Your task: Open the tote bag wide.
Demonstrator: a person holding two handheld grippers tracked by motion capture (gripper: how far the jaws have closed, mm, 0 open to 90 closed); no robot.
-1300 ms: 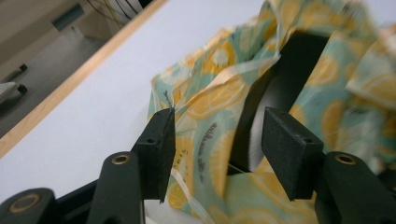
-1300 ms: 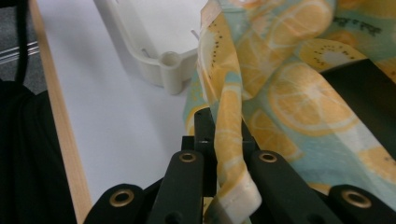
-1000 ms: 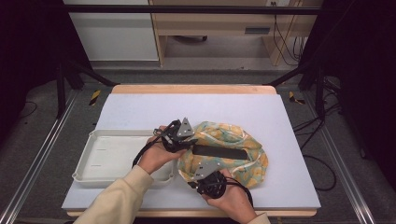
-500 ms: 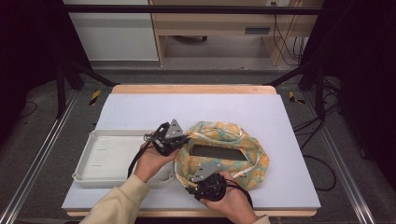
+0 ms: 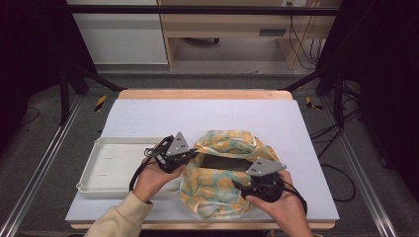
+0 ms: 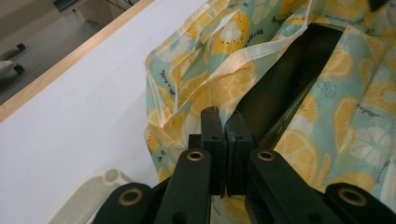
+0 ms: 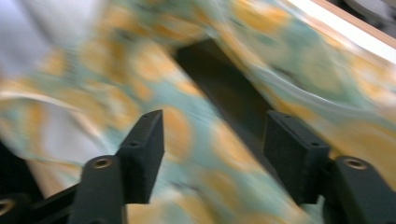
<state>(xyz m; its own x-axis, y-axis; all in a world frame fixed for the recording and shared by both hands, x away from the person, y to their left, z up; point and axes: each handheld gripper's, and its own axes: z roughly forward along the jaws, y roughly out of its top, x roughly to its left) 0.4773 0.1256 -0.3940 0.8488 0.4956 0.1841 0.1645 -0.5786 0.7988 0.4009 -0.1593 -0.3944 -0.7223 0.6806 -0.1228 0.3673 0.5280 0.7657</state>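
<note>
A teal cloth bag with a lemon-slice print (image 5: 222, 173) lies on the white table top, its mouth open on a dark inside (image 5: 225, 163). My left gripper (image 5: 190, 154) is at the bag's left rim, shut on the cloth edge; the left gripper view shows the jaws pressed together on the bag (image 6: 201, 88) at the rim. My right gripper (image 5: 244, 185) hangs over the bag's near right part, jaws wide apart with nothing between them. In the blurred right gripper view the bag (image 7: 201, 140) and its dark opening (image 7: 224, 88) lie ahead of the right gripper (image 7: 212, 154).
A white shallow tray (image 5: 111, 165) sits at the left of the table, touching my left hand. The table's wooden far edge (image 5: 202, 94) runs across the back. Metal rails and cables flank the table on both sides.
My right gripper has moved to the right along the bag's near side. The left gripper has shifted slightly and still holds the rim. The bag's mouth now gapes wider.
</note>
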